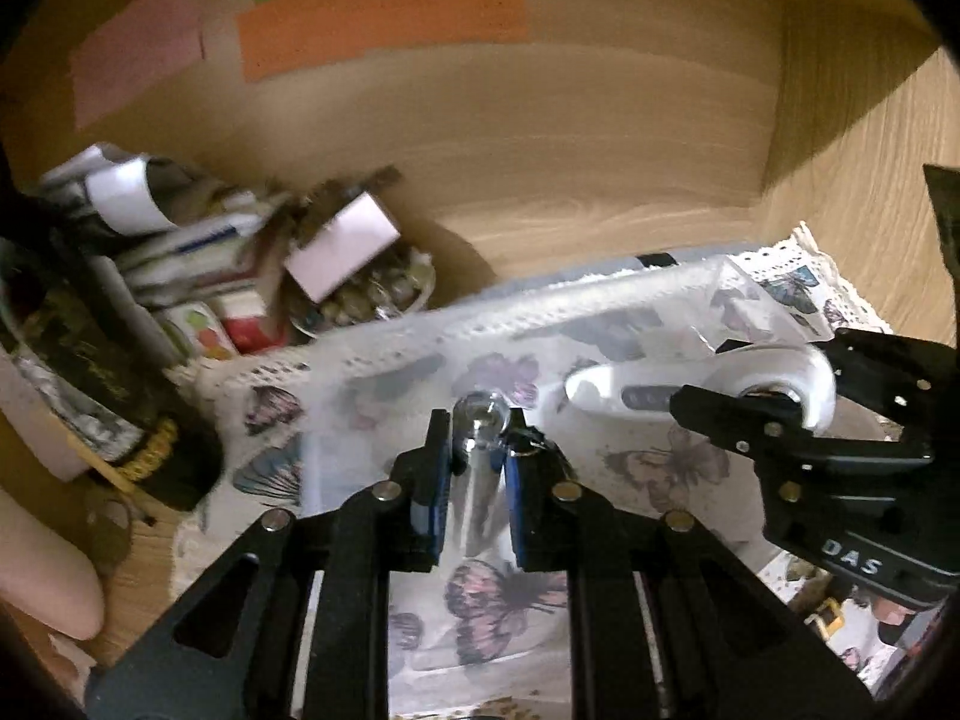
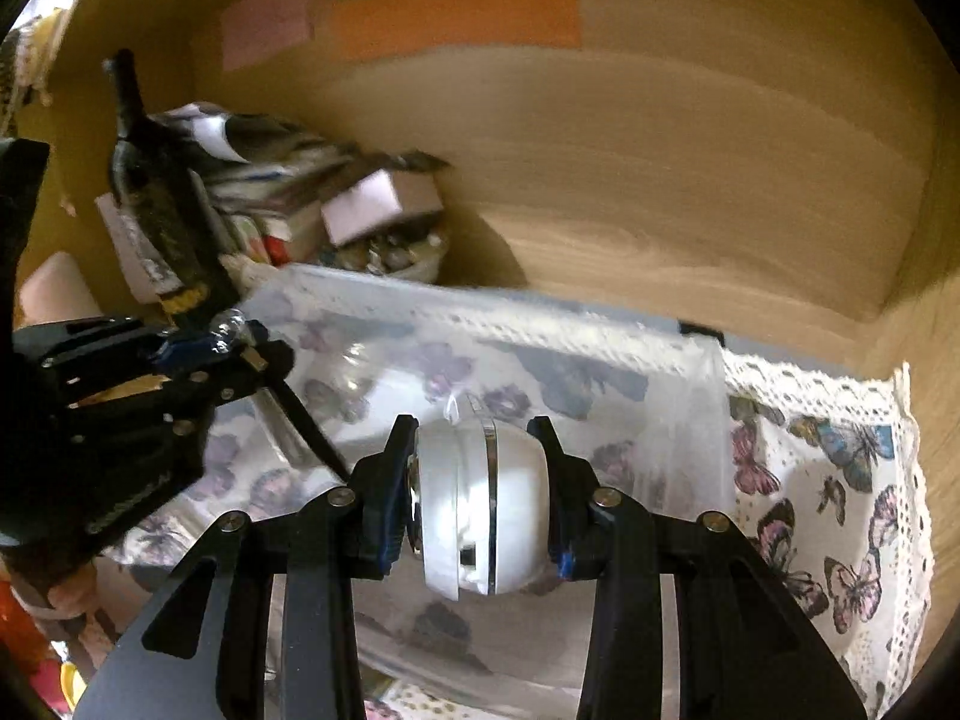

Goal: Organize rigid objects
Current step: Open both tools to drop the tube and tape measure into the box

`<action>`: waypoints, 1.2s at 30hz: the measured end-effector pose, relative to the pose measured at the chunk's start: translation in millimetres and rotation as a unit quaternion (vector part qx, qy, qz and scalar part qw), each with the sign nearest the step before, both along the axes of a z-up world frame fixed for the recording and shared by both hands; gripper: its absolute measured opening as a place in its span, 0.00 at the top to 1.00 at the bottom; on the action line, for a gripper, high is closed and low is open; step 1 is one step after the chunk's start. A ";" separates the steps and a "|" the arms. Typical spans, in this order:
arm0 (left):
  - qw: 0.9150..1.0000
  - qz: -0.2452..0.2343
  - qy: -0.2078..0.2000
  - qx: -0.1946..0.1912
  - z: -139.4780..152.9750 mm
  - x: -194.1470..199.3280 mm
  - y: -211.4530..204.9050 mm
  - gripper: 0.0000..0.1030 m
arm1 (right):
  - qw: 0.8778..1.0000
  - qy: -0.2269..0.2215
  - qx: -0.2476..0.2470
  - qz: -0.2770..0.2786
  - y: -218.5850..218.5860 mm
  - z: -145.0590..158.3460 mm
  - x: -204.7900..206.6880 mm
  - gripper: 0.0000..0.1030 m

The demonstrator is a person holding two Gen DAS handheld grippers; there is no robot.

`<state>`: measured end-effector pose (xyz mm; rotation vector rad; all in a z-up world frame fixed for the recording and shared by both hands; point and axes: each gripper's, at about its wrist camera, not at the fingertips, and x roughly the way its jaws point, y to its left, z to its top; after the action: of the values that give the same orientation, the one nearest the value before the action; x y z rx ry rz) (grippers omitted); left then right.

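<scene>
A slim silver metal tool [image 1: 477,462] with a rounded clear tip is clamped between the blue-padded fingers of the left hand-held gripper [image 1: 478,438], and it is held above a clear plastic bin [image 1: 600,300]. In the right wrist view the same left hand-held gripper [image 2: 240,339] is seen at the left edge, with the tool's shiny tip [image 2: 228,324] showing between its fingers. A white rounded device [image 2: 483,510] with a chrome band is gripped by the right hand-held gripper [image 2: 480,462], its fingers pressed against both sides, and it is held over the bin [image 2: 690,420] as well. From the left wrist view the white device [image 1: 690,387] is seen caught in the right hand-held gripper [image 1: 774,399], just right of the tool.

The bin is set on a butterfly-printed cloth [image 2: 840,510] with lace edging, inside a wooden shelf [image 1: 570,150]. Behind the bin, in the left corner, a dark bottle [image 2: 162,204], stacked small boxes [image 1: 198,264] and a bowl of small items [image 1: 372,294] are crowded together. Orange, green and pink paper strips [image 1: 384,18] are stuck on the back wall.
</scene>
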<state>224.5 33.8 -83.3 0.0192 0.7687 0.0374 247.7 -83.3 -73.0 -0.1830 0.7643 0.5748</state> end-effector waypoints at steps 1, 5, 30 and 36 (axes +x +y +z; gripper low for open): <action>1.000 -0.005 0.006 -0.008 -1.2 1.2 -0.4 0.80 | 1.000 0.003 -0.008 -0.004 -0.6 -2.2 2.6 0.67; 1.000 -0.011 0.012 -0.027 -1.9 2.5 -2.1 0.40 | 0.999 0.000 -0.030 -0.022 -7.5 -4.0 5.7 0.59; 0.998 -0.008 -0.037 -0.056 25.7 -102.4 3.4 0.07 | 0.989 -0.119 0.011 -0.091 -64.5 50.6 -105.9 0.07; 0.998 -0.022 -0.018 -0.053 5.5 -125.2 -9.2 0.07 | 0.989 -0.085 0.017 -0.117 -86.3 31.0 -125.0 0.07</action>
<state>99.3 24.6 -77.8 -0.0644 0.7326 -0.0449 122.7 -169.6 -42.0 -0.1079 0.6002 0.3444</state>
